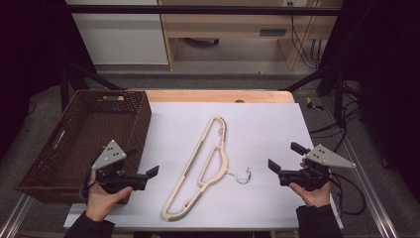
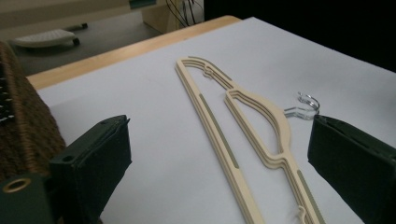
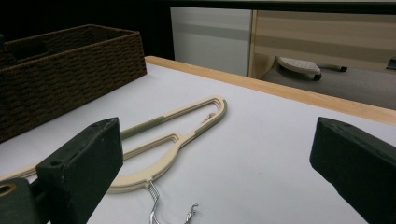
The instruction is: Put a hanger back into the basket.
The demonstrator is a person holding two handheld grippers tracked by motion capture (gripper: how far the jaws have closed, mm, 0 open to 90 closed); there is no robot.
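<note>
A cream plastic clothes hanger (image 1: 200,166) with a metal hook (image 1: 241,176) lies flat in the middle of the white tabletop, running from far centre to near left. My left gripper (image 1: 143,162) hovers left of it, beside the basket, jaws wide apart and empty. My right gripper (image 1: 285,156) is held to the hanger's right, also open with nothing in it. The left gripper view looks along the hanger (image 2: 243,135) toward its hook (image 2: 306,105). In the right gripper view the hanger (image 3: 173,140) lies ahead between the jaws, with the hook (image 3: 156,205) nearest.
A dark brown woven basket (image 1: 69,144) stands at the table's left edge and appears in the right gripper view (image 3: 56,70). The white sheet (image 1: 267,129) covers a wooden table (image 1: 213,95). Cabinets and cables stand beyond the far edge.
</note>
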